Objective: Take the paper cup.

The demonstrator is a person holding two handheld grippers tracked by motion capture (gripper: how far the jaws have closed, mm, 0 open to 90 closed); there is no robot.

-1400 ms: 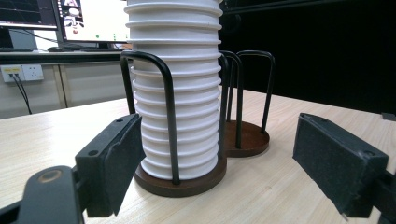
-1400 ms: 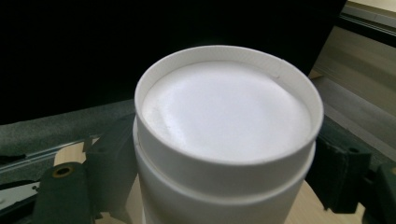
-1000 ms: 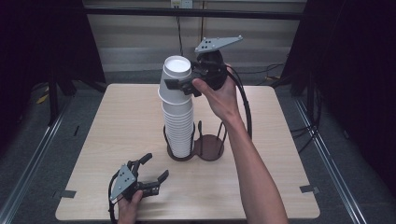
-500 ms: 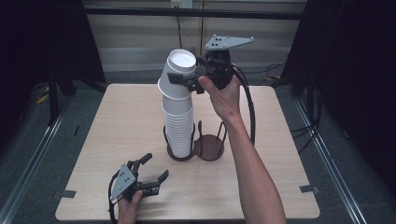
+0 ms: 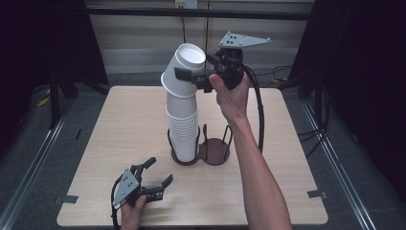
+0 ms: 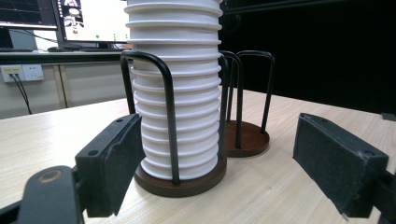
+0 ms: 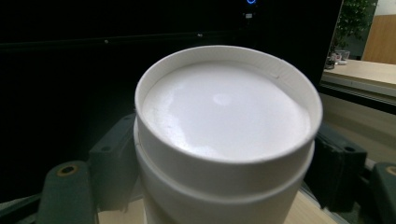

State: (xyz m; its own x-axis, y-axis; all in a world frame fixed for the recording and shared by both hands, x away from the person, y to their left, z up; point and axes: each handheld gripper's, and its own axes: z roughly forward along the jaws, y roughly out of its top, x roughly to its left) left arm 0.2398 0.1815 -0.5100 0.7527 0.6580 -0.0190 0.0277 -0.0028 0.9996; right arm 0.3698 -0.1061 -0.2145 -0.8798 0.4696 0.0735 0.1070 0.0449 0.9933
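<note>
A tall stack of upside-down white paper cups [image 5: 183,127] [image 6: 177,102] stands in the left ring of a dark two-ring wire holder [image 5: 201,155] [image 6: 187,184] at the table's middle. My right gripper [image 5: 194,76] is shut on the top cup [image 5: 184,72] [image 7: 224,140], which is tilted and lifted partly off the stack; its jaws press both sides of the cup. The holder's right ring [image 5: 215,148] [image 6: 247,140] has no cups in it. My left gripper [image 5: 155,179] [image 6: 215,172] rests open near the table's front edge, its jaws pointing at the holder's base.
The light wood table [image 5: 119,124] has tape marks at its front corners. A cable [image 5: 258,110] hangs from the right gripper beside the forearm. Monitors [image 6: 60,18] and a wall socket [image 6: 21,72] stand beyond the table in the left gripper view.
My right gripper has raised the top cup and tipped it toward the right, pulling it up off the stack. The left gripper has stayed put.
</note>
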